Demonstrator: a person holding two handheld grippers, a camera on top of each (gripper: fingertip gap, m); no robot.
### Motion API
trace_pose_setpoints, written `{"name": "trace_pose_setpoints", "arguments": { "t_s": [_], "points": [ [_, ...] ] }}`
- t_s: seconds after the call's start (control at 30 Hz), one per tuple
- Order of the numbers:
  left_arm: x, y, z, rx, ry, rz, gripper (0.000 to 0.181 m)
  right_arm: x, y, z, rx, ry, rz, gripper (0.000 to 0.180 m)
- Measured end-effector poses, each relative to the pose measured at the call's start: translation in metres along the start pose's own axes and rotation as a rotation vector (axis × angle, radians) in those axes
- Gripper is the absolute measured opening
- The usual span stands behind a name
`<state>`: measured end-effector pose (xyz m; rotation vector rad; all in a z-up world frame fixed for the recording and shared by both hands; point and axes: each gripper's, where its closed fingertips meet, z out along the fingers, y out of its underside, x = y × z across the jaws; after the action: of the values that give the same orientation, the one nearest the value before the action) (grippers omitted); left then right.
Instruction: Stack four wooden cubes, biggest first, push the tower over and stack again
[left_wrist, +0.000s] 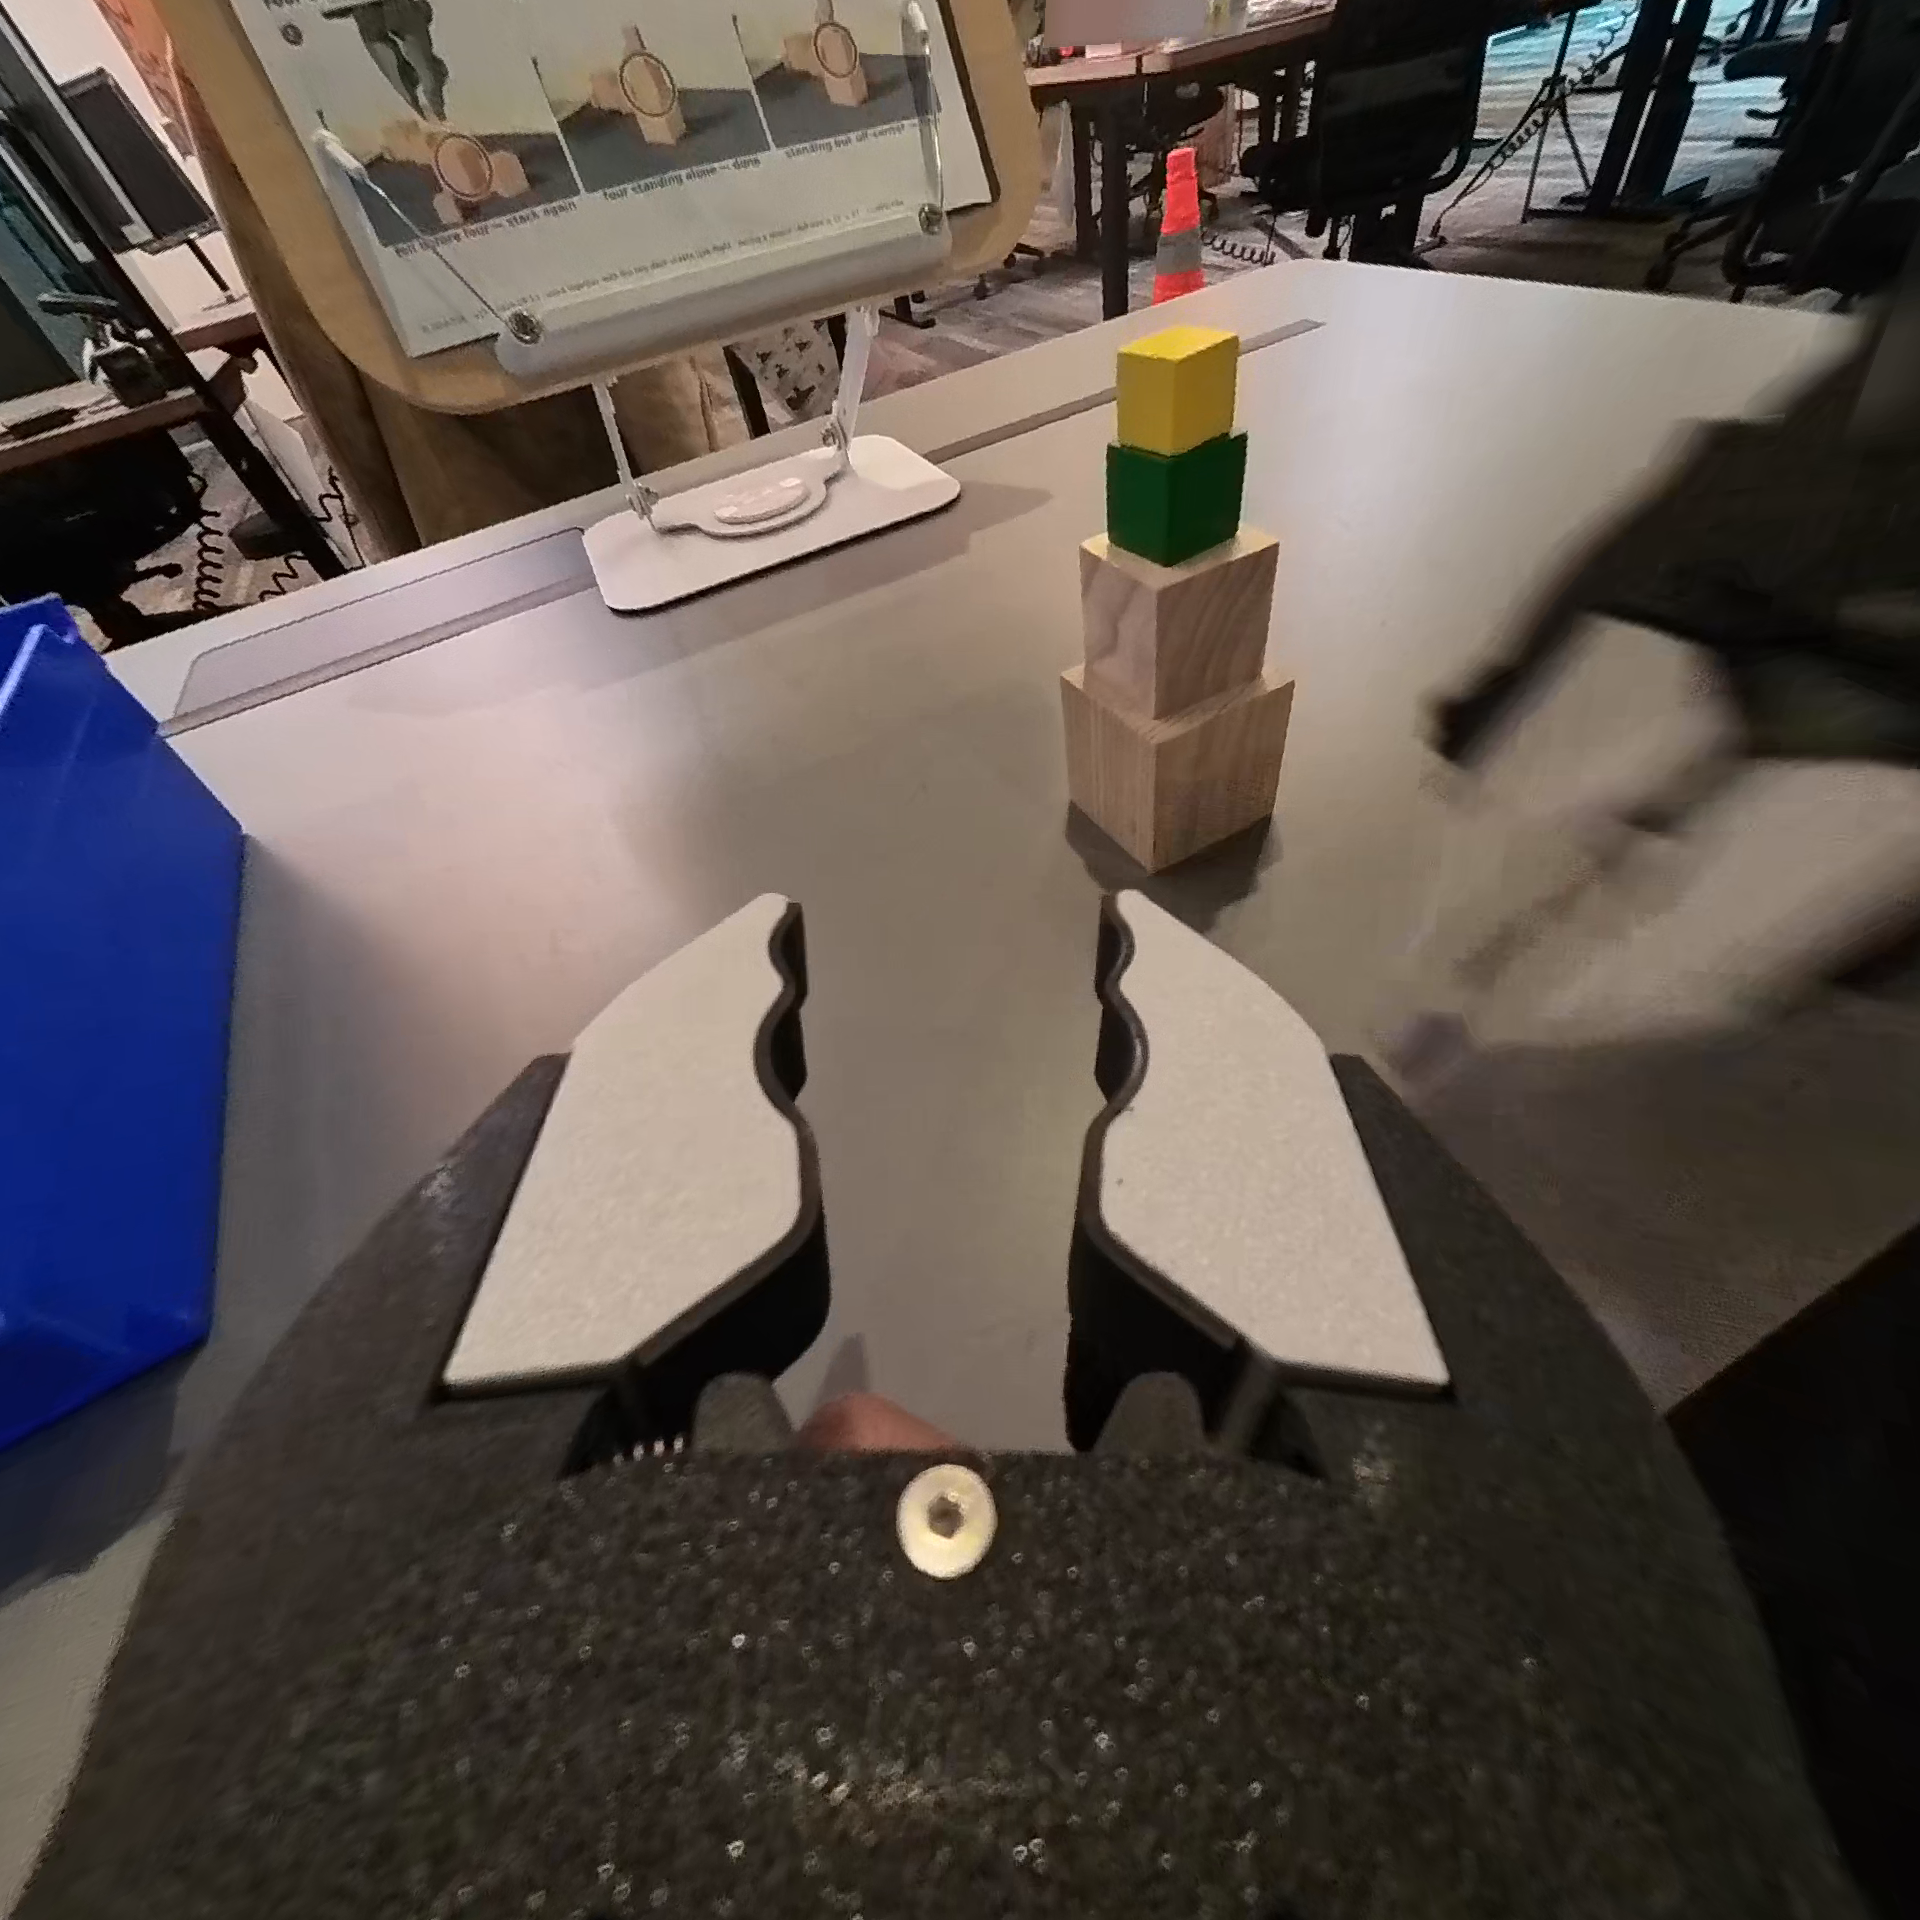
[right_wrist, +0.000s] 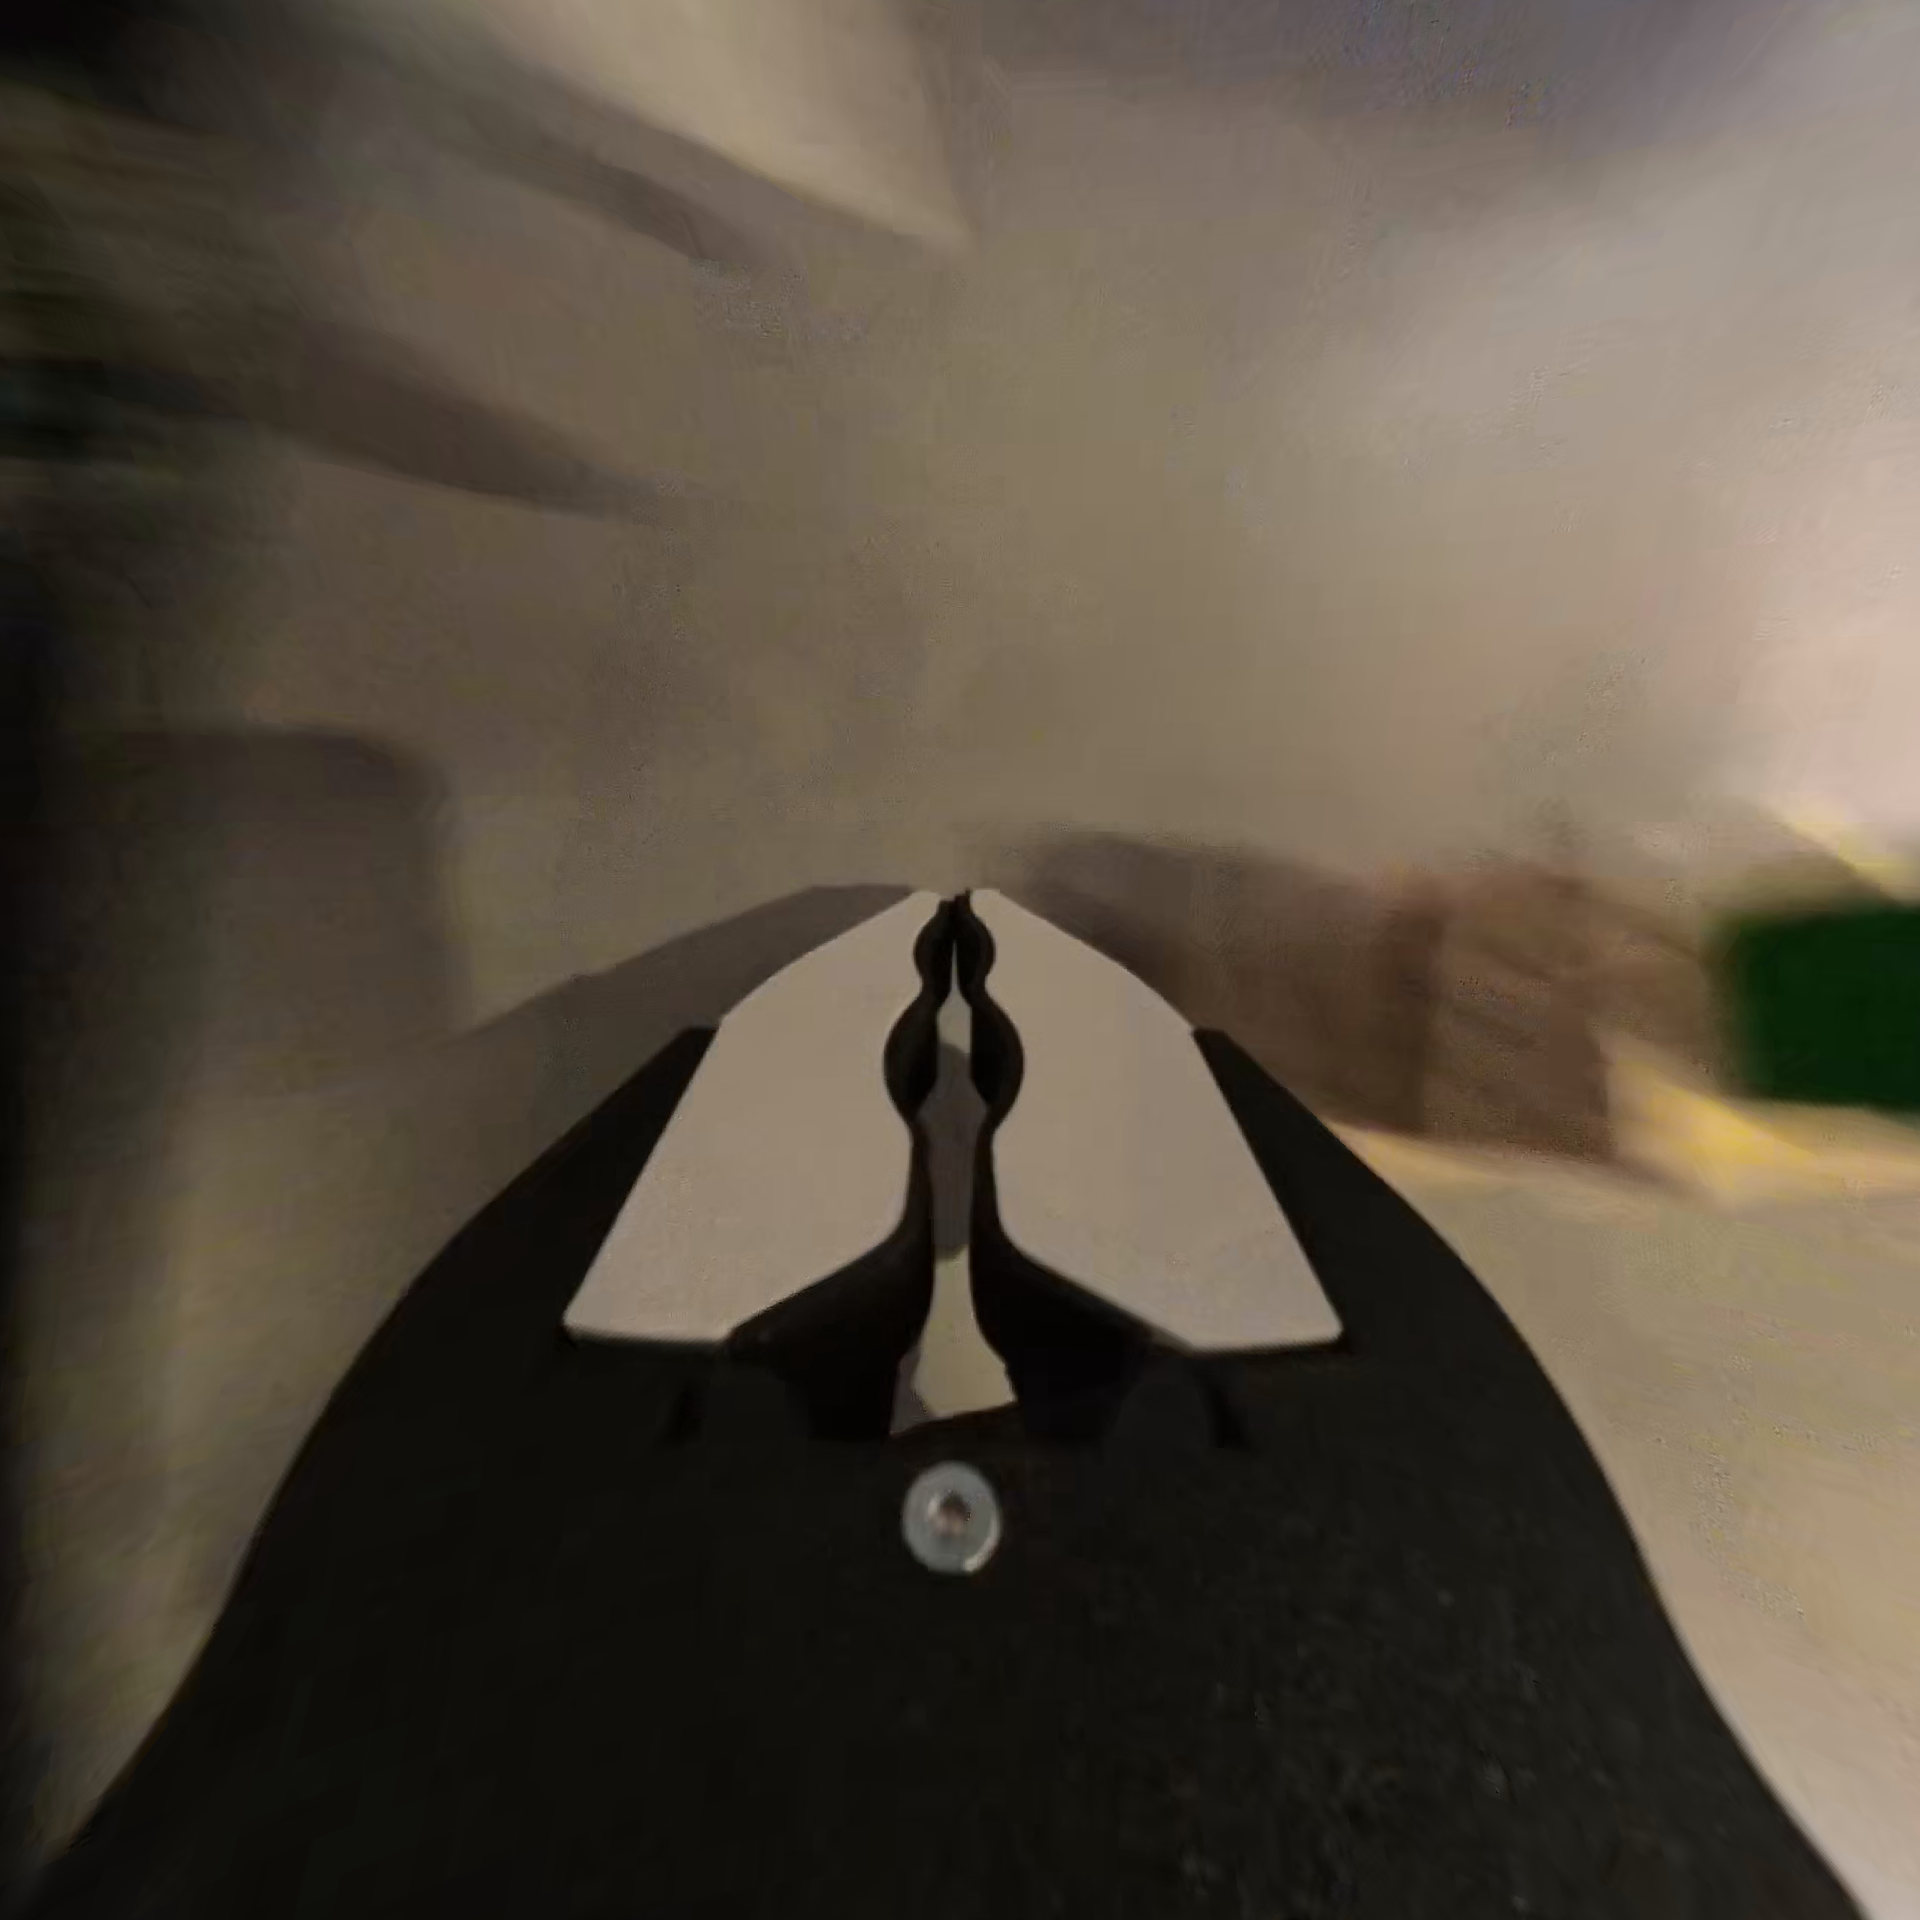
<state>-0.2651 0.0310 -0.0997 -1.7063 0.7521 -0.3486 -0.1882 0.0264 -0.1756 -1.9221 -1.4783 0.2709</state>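
- the left gripper (left_wrist: 951, 914) hangs low over the grey table (left_wrist: 520, 790), level, its jaws spread on nothing, just short of the tower.
- the large pale wooden cube (left_wrist: 1179, 774) sits on the table; on it are stacked a smaller pale wooden cube (left_wrist: 1179, 629), a green cube (left_wrist: 1174, 499) and a yellow cube (left_wrist: 1176, 390), upright.
- the right gripper (right_wrist: 958, 896), jaws pressed together and empty, shows blurred to the tower's right.

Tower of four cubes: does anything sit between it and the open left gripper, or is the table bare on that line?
Nothing visible stands between them. The left gripper is open, and only bare table lies between it and the tower. The blue bin sits far off to the left, and the blurred right gripper is on the tower's other side.
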Motion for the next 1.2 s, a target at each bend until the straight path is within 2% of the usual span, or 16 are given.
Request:
{"name": "trace_pose_setpoints", "arguments": {
  "t_s": [0.03,0.07,0.1,0.2,0.37,0.43,0.53,0.7,1.2],
  "points": [
    [0.0,0.001,0.001,-0.006,0.0,0.001,0.053,0.049,0.024,0.011,-0.062,0.12,0.118,0.0],
    [-0.001,0.003,0.001,-0.014,-0.003,0.004,0.053,0.064,0.025,0.011,0.012,0.082,0.25,0.0],
    [0.0,0.006,0.002,-0.024,-0.002,0.007,0.053,0.057,0.019,0.003,0.064,0.017,0.273,0.0],
    [0.001,0.014,0.002,-0.052,0.013,-0.005,0.053,0.033,0.012,-0.034,0.1,0.184,0.106,0.0],
    [0.001,0.024,0.004,-0.077,0.022,-0.043,0.054,0.024,0.044,-0.081,0.074,0.439,0.322,0.001],
    [0.001,0.022,0.004,-0.063,0.006,-0.032,0.056,0.026,0.054,-0.1,0.129,0.605,0.355,0.016],
    [0.002,0.022,0.004,-0.06,-0.016,0.001,0.056,0.024,0.054,-0.12,0.259,0.717,0.374,0.017],
    [0.007,0.02,0.009,-0.064,-0.019,0.032,0.057,0.017,0.055,-0.118,0.322,0.602,0.432,0.023],
    [0.009,0.019,0.011,-0.062,-0.034,0.059,0.056,0.017,0.063,-0.124,0.317,0.635,0.438,0.028]
  ]
}}
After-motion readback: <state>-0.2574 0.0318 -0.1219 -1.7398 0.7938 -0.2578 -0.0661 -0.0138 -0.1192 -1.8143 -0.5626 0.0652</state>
